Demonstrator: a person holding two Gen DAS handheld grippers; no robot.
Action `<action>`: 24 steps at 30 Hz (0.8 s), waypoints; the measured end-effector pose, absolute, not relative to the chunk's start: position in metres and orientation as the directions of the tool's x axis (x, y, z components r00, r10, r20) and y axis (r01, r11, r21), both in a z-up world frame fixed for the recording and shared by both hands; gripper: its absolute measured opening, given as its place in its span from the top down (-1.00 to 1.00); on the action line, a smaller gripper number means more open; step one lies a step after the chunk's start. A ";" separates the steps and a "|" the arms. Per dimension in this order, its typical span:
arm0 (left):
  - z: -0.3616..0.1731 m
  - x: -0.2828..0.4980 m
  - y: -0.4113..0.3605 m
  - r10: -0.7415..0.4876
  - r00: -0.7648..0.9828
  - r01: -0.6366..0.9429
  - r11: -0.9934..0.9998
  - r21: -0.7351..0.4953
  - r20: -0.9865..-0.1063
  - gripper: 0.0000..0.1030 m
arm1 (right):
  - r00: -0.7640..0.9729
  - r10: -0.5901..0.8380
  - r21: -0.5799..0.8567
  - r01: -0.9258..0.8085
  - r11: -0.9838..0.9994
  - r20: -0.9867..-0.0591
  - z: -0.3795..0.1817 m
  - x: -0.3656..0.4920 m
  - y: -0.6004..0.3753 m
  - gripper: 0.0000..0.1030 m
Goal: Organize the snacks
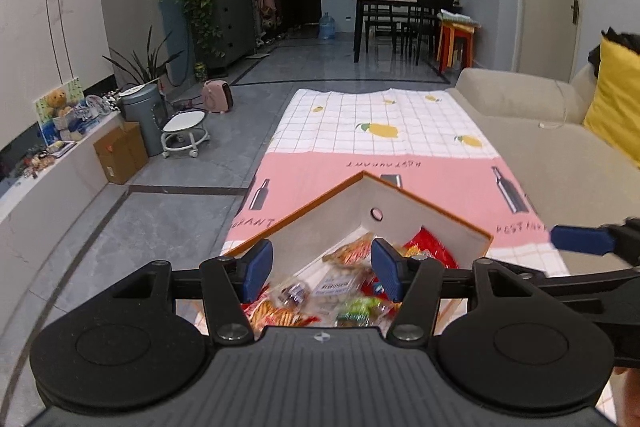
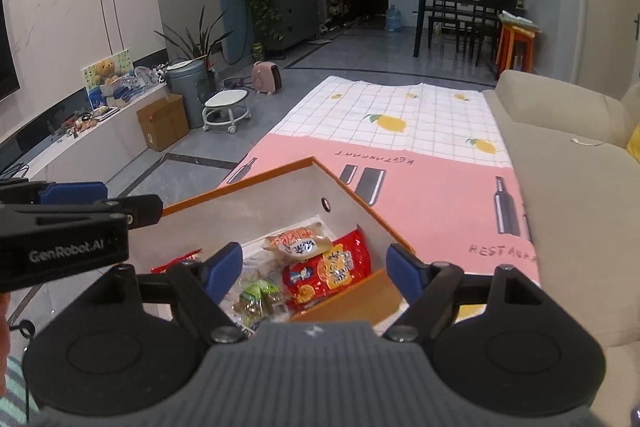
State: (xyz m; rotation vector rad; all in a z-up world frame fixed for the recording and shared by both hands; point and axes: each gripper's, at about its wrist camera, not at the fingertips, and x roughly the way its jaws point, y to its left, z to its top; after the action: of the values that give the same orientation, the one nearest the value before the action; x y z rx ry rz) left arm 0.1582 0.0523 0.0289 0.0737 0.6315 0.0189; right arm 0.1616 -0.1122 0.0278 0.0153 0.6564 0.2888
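Observation:
An orange-edged box with white inner walls (image 1: pixel 400 203) (image 2: pixel 248 203) sits on the pink and white tablecloth (image 1: pixel 380 123) (image 2: pixel 432 187). It holds several snack packets: a red packet (image 2: pixel 328 271), a beige packet (image 2: pixel 298 241), a green-wrapped one (image 2: pixel 258 297) and an orange one (image 1: pixel 352 251). My left gripper (image 1: pixel 322 267) hovers above the box, open and empty. My right gripper (image 2: pixel 314 267) hovers above the box too, open and empty. Each gripper shows at the edge of the other's view, the right one in the left wrist view (image 1: pixel 584 239) and the left one in the right wrist view (image 2: pixel 72 193).
A beige sofa (image 1: pixel 540 131) (image 2: pixel 572 163) runs along the cloth's right side, with a yellow cushion (image 1: pixel 616 103). Left of the cloth lies grey tiled floor with a cardboard box (image 1: pixel 120 151), a bin (image 1: pixel 146 111), a wheeled stool (image 1: pixel 186 133) and a pink heater (image 1: pixel 216 95).

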 end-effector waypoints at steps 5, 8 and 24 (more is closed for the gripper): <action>0.027 0.144 0.048 0.044 0.809 0.019 0.995 0.100 -0.587 -0.30 | 0.760 0.260 0.091 -0.257 0.962 -0.595 0.029 0.136 -0.120 -0.57; 0.025 0.134 0.044 0.048 0.817 0.026 0.992 0.121 -0.575 -0.30 | 0.764 0.252 0.091 -0.247 0.965 -0.593 0.027 0.121 -0.125 -0.60; -0.004 0.119 0.039 0.105 0.797 0.026 0.978 0.207 -0.595 -0.60 | 0.734 0.230 0.093 -0.222 0.970 -0.639 0.004 0.100 -0.127 -0.85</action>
State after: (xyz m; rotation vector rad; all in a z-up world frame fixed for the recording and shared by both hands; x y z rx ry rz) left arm 0.1191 0.0390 -0.0042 0.2099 0.6486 0.0430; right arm 0.1001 -0.1272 0.0043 0.0107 0.7035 0.2484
